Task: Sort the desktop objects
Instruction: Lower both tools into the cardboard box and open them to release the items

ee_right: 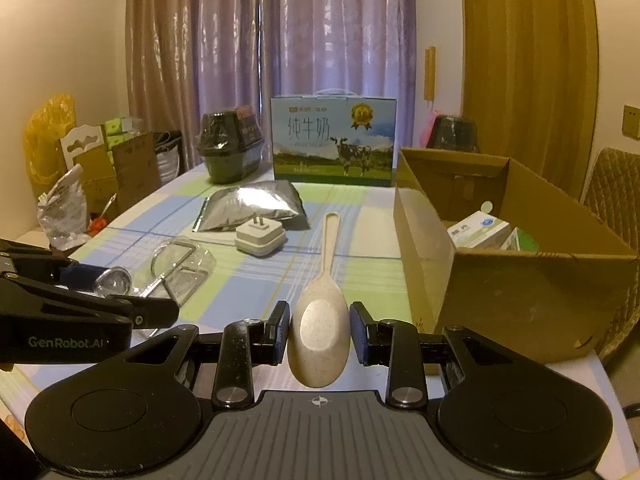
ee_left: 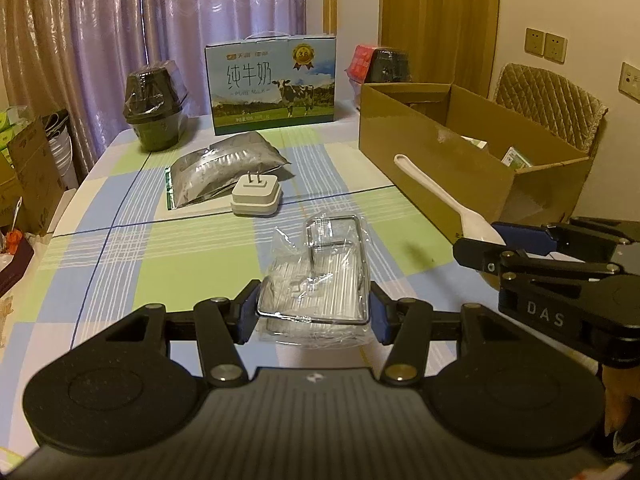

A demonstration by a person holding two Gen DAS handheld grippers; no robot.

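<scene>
Desktop objects are spread on a checked tablecloth (ee_left: 168, 248). From the left wrist, a plastic-wrapped wire rack (ee_left: 320, 276) is seen clamped by the left gripper (ee_left: 314, 314), with a white plug adapter (ee_left: 256, 198) and foil pouch (ee_left: 220, 168) beyond. From the right wrist, a speckled spoon (ee_right: 320, 328) is seen pinched at its bowl by the right gripper (ee_right: 319, 334), beside an open cardboard box (ee_right: 500, 280).

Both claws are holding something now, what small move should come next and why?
Probably carry the right claw, shut on the spoon, rightward over the open cardboard box beside it. The box already holds small cartons, so it looks like the sorting bin.
</scene>
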